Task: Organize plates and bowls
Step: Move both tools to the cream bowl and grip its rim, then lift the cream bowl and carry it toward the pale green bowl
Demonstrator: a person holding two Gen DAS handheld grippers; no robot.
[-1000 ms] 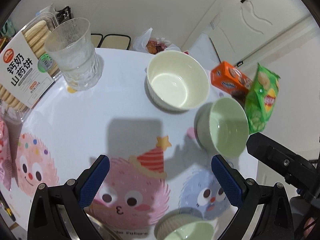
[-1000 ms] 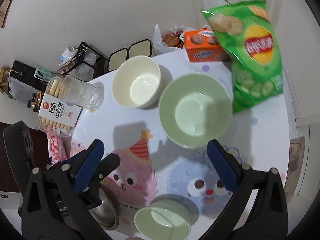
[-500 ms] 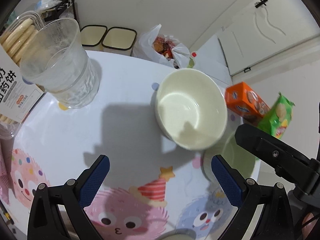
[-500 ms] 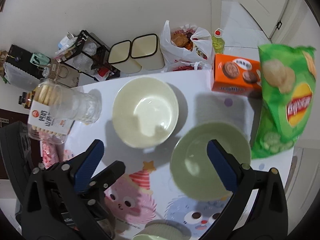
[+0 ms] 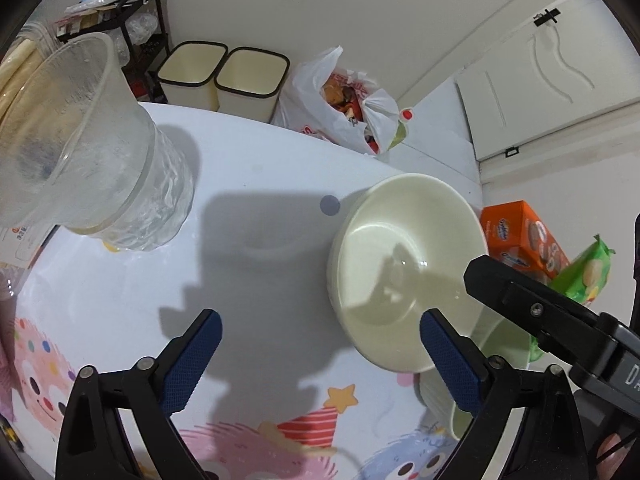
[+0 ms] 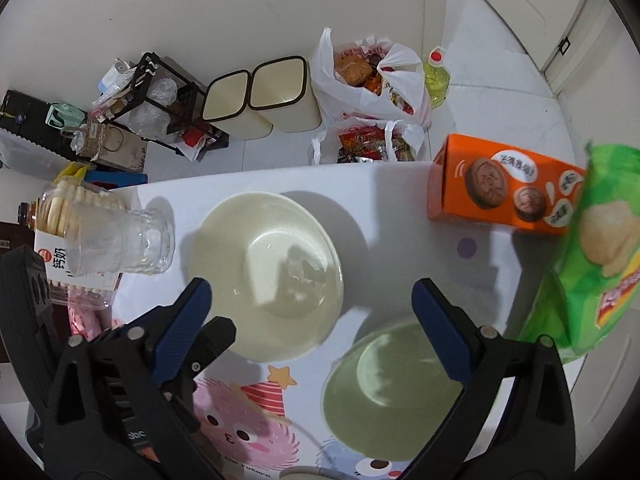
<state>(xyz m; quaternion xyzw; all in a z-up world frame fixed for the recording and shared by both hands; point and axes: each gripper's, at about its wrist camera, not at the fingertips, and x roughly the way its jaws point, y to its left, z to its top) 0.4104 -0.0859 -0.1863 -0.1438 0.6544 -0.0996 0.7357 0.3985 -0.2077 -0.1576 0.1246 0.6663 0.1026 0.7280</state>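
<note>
Both my jaws are wide open and hold nothing. The cream bowl sits between the right gripper jaws, green bowl under the right one. I should pinch one rim slowly.

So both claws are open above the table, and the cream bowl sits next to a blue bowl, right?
Not quite: the bowl beside the cream bowl is pale green, as the right wrist view shows. Both the left claw and right claw are indeed open above the table.
</note>
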